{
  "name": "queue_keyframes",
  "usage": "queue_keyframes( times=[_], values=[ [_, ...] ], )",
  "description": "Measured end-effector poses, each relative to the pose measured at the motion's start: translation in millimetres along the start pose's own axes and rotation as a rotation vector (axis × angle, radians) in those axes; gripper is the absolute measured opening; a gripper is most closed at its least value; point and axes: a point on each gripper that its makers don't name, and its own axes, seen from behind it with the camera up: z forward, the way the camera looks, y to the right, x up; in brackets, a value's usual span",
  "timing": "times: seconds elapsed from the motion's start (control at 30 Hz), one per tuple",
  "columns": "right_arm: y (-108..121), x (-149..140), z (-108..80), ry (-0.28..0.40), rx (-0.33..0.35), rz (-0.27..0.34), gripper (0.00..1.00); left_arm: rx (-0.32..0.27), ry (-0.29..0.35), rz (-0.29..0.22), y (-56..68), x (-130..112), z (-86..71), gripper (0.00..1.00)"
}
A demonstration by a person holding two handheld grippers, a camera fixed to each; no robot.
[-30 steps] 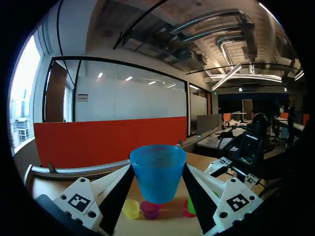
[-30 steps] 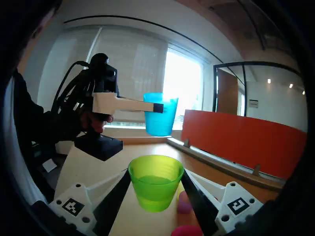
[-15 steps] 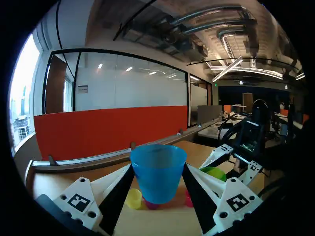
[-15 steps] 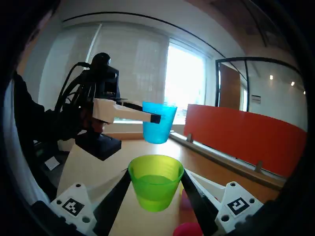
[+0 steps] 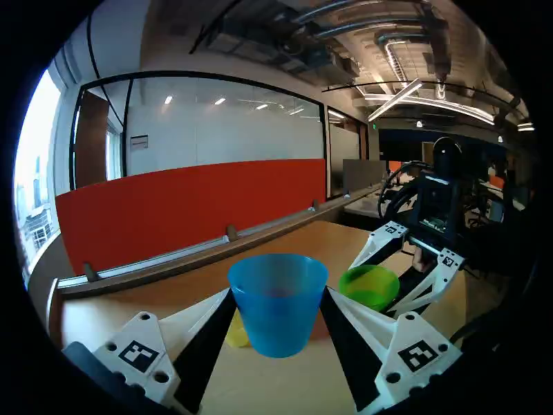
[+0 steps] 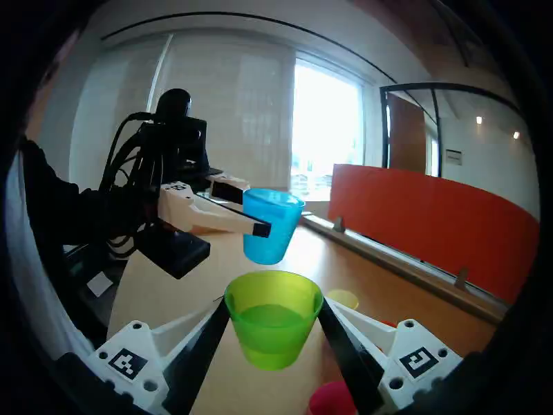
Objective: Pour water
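Observation:
A blue plastic cup (image 5: 278,304) sits upright between the black fingers of my left gripper (image 5: 278,296), which is shut on it. In the right gripper view the same blue cup (image 6: 271,225) hangs above the desk, leaning slightly, held by the left gripper (image 6: 265,223) and a hand. My right gripper (image 6: 274,309) is shut on a green cup (image 6: 274,319) holding water. The left gripper view has that green cup (image 5: 368,286) to the right, just beyond the blue one, in the right gripper (image 5: 379,282).
A wooden desk (image 6: 162,280) runs below both cups. On it stand a small yellow cup (image 6: 342,299) and a pink cup (image 6: 332,400); the yellow cup (image 5: 237,334) peeks out behind the blue one. An orange partition (image 5: 186,204) lines the far edge.
The left gripper has lowered and pitched downward, bringing the blue cup down and closer to the green cup. The right gripper keeps the green cup level and almost still.

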Motion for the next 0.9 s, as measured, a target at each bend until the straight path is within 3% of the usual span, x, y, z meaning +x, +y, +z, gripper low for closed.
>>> queue_keyframes(
  times=[0.9],
  values=[
    [3.3, -36.3, -3.2, -0.12, 0.017, 0.017, 0.92, -0.055, -0.162, 0.083, 13.2, -61.1, 16.3, 0.84]
  ],
)
